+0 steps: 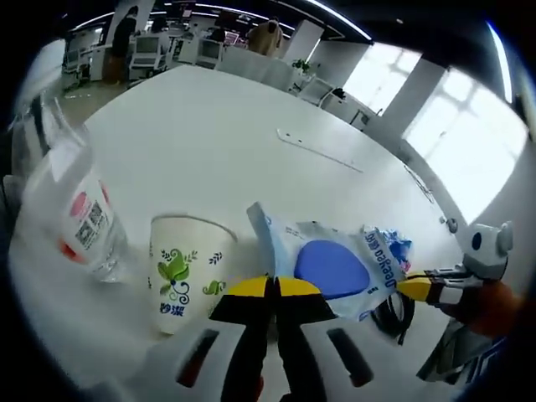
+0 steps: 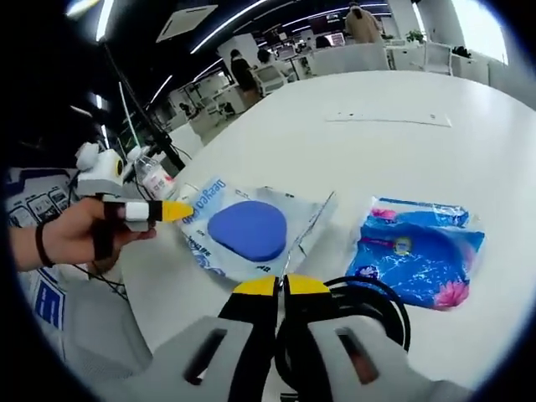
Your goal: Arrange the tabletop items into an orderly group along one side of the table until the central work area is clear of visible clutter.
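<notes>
Both grippers look pressed together on opposite edges of the clear pouch with the blue disc [image 2: 247, 228], the left gripper [image 1: 274, 287] at its 9 o'clock corner, the right gripper [image 2: 281, 286] at 6, presumably to drag it aside. The paper cup [image 1: 186, 268] and plastic bottle [image 1: 79, 219] stand grouped just beside it; the black cable [image 2: 368, 318] lies half hidden behind the right gripper.

Your clear plastic bottle with the red-and-white label [image 1: 74, 219] is blurred and runs off the left gripper view's edge, while the coiled black cable [image 2: 352, 322] near the table's edge sits half hidden behind your right gripper's closed yellow-tipped jaws.
</notes>
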